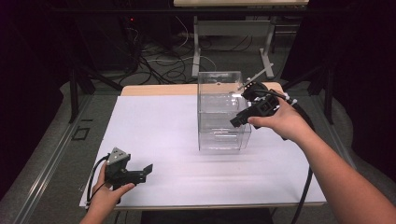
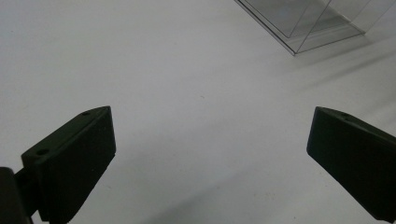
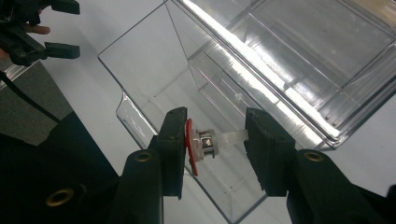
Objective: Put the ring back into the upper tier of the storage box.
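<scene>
Right gripper at centre of frame clamped on small red-capped part, possibly a spool, over open clear drawer; left gripper jaws apart, lower frame, above white table.

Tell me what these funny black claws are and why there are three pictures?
A person holds a two-jaw grabbing tool in each hand. One picture is taken from above the table; the other two come from little cameras riding on each tool. On the white table stands a clear plastic drawer box, with one drawer pulled open. The right gripper is held over that open drawer and pinches a small object with a red disc and a shiny metal part; I cannot tell what it is. The left gripper waits near the table's front edge, jaws wide apart, holding nothing.
</scene>
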Demonstrator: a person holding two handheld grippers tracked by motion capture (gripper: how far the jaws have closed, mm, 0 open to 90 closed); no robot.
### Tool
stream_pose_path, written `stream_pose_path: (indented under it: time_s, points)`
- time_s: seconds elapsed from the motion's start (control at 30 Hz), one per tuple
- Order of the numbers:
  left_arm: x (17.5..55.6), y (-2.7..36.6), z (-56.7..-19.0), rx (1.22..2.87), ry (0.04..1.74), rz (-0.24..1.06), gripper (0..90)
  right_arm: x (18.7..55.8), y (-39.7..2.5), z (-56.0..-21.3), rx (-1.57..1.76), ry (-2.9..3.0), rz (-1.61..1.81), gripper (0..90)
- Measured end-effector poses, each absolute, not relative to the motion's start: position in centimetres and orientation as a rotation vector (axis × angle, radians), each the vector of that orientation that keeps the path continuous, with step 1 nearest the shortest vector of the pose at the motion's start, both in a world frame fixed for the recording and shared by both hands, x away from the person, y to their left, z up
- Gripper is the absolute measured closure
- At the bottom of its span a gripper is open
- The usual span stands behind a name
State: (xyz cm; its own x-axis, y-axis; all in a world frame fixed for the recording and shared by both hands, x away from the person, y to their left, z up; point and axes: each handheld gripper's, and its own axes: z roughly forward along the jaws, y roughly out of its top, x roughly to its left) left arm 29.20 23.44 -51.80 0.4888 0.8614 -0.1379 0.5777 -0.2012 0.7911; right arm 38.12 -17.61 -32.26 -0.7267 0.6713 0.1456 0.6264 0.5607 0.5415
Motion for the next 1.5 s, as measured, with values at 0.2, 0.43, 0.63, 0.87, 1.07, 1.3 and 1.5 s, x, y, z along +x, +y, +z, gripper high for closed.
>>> stream_pose_path:
  time_s: [0.2,0.43,0.63,0.87,1.07,1.3,1.5]
  points:
    - [29.2,23.4,-51.8,1.898,1.194,0.429,1.5,38.4,-16.7,-32.5,1.108,2.715,0.883,59.3]
    - [29.2,23.5,-51.8,1.897,1.194,0.429,1.5,38.6,-15.6,-32.9,1.096,2.737,0.872,59.2]
    - [29.2,23.6,-51.8,1.904,1.192,0.434,1.5,39.0,-15.0,-33.2,1.085,2.748,0.853,59.2]
    - [29.2,23.5,-51.9,1.889,1.196,0.439,1.5,39.2,-14.4,-33.7,1.083,2.751,0.83,59.1]
    - [29.2,23.5,-51.9,1.89,1.194,0.439,1.5,39.4,-13.7,-34.3,1.092,2.766,0.805,59.1]
    - [29.2,23.5,-51.9,1.888,1.197,0.439,1.5,39.7,-13.2,-34.9,1.092,2.759,0.838,58.9]
    - [29.2,23.6,-51.9,1.889,1.197,0.439,1.5,39.7,-13.0,-34.9,1.082,2.774,0.795,58.7]
